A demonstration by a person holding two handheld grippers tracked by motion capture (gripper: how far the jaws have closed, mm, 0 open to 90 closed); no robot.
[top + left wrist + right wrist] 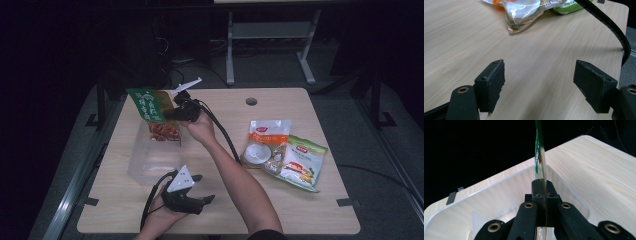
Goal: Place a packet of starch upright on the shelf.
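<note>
Dark all round, the room leaves just the pale wooden worktop lit, with bare floor and a metal frame beyond its far edge. Over the left half stands a clear plastic bin, and the right claw hangs above its far side with its jaws clamped flat on a green snack bag, which dangles over the bin's open mouth.

The grip looks thin to me: in the right gripper view the pads pinch only the bag's edge, seen edge-on, so the pouch could swing or slip out on the way down. If it swings toward the far rim, the lower corner could catch on the wall and fold, or the bag could drop outside onto the worktop near the left edge, where there is little margin before the floor. A hard nudge might also slide the light bin.

The left claw rests low near the front edge, jaws wide apart with nothing between them; its pads frame bare wood. It sits just in front of the bin, so it could steady it if needed.

Room is generous on the right, apart from two more snack bags lying overlapped there, and the right claw's cable trailing across the middle, which might snag a returning arm.
</note>
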